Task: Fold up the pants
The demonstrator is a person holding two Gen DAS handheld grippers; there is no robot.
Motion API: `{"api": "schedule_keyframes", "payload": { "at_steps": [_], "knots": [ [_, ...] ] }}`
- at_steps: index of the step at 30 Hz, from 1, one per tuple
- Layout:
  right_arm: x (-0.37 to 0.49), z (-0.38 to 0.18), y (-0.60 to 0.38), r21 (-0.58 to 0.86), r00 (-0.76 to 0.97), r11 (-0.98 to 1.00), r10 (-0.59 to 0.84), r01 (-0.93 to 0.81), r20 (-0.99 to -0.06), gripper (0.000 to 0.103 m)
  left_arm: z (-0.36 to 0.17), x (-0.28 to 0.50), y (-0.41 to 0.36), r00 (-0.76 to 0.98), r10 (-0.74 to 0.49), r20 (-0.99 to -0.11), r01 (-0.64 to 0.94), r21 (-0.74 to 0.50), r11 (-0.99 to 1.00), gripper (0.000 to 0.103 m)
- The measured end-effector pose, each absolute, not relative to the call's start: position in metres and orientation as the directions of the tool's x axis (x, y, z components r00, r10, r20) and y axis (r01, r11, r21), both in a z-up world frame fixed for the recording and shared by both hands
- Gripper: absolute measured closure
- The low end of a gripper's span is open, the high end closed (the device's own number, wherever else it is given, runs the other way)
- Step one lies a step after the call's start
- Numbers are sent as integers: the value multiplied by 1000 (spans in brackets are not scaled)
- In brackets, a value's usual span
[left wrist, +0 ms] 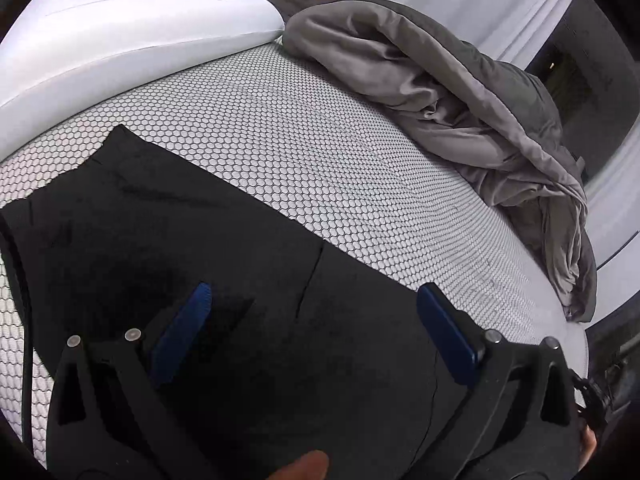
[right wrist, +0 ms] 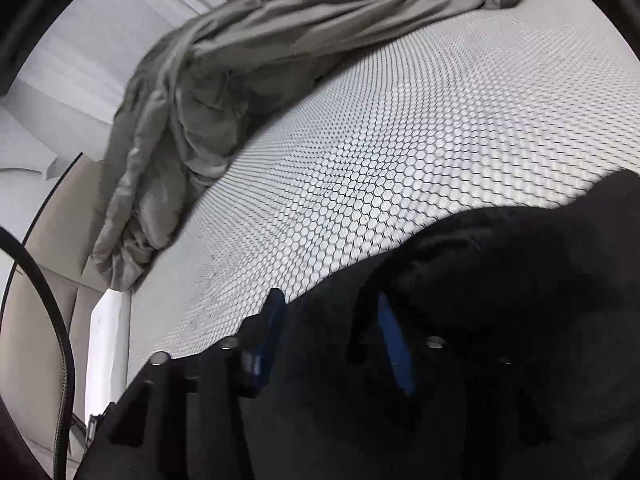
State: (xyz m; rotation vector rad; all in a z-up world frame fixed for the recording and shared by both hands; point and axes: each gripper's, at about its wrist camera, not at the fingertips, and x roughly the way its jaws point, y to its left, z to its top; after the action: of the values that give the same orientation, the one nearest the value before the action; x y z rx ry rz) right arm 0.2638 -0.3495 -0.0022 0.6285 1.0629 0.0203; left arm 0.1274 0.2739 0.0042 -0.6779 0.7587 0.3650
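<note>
A: Honeycomb-patterned bedding point(left wrist: 320, 152) forms our work surface. We see a white pillow point(left wrist: 132, 40) at 10 o'clock in the left wrist view and a bunched grey duvet point(left wrist: 472, 108) at 2 o'clock. The black pants point(left wrist: 168, 248) lie flat across the lower half of that view, running from 9 o'clock toward 5 o'clock.

B: Confirm claw states.

A: Our left gripper point(left wrist: 312, 300) stands spread wide above the pants, blue pads apart, nothing pinched between them. A fingertip of the person point(left wrist: 308, 468) shows at 6 o'clock. Our right gripper point(right wrist: 332, 312) has its blue pads part-way apart over dark cloth at the pants' edge, where the fabric bulges up at 3 o'clock. We cannot tell whether the pads press on the cloth: black fabric against black fingers hides the contact line.

B: Step in hand?

A: We judge this an early or middle stage. The garment looks laid out along its length with a seam or fold edge point(left wrist: 310, 276) running between the left fingers, and no finished fold is visible.

B: Requirement for the next move?

A: We judge that each claw must lower onto one fabric edge and pinch through all layers. Both should then lift together and carry the cloth over evenly. A single-layer grab would likely drag the pants askew.
</note>
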Motion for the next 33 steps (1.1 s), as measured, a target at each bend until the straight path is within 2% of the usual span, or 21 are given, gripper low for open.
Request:
{"api": "schedule_keyframes", "payload": {
  "at_steps": [5,8,11,12,15,18,21,22,23,24,25,29,30,32,33],
  "knots": [
    [203,44,-358,424,570,888,257,180,-780,49,13,123,244,681,51,-730,-457,-370,808,1],
    [148,75,-397,384,643,893,154,233,-750,39,16,122,222,685,14,-728,-418,-378,826,1],
    [92,88,-435,363,691,874,46,321,-721,36,17,116,199,693,-2,-721,-406,-393,825,1],
    [70,86,-452,359,689,856,3,373,-725,35,17,115,190,692,-17,-722,-389,-393,833,1],
    [37,67,-489,393,647,790,-6,471,-763,35,14,108,160,687,-98,-720,-315,-416,853,1],
    [28,32,-517,461,603,704,58,540,-796,36,12,100,136,684,-178,-707,-255,-460,850,1],
    [38,9,-524,548,633,664,142,509,-761,36,8,95,114,663,-212,-718,-207,-448,870,1],
    [43,7,-522,553,641,670,148,494,-753,40,6,94,109,657,-210,-724,-202,-437,876,1],
    [49,7,-523,548,640,679,148,489,-754,60,3,93,103,644,-198,-739,-197,-410,891,1],
    [59,7,-518,514,617,699,132,497,-776,71,1,94,98,632,-175,-754,-197,-375,906,1],
    [65,7,-514,493,610,713,115,499,-784,88,-2,93,94,620,-138,-772,-198,-324,925,1],
    [58,31,-507,437,713,770,-33,464,-700,91,-19,90,85,548,56,-834,-214,-75,974,1],
    [59,30,-511,426,695,759,-49,492,-717,90,-23,90,85,528,70,-847,-209,-50,977,1],
    [68,18,-519,382,625,748,-55,543,-779,80,-23,86,86,529,73,-845,-204,-43,978,1],
    [73,11,-519,346,583,755,-58,557,-811,80,-19,83,85,538,71,-840,-205,-49,978,1]
  ]
}}
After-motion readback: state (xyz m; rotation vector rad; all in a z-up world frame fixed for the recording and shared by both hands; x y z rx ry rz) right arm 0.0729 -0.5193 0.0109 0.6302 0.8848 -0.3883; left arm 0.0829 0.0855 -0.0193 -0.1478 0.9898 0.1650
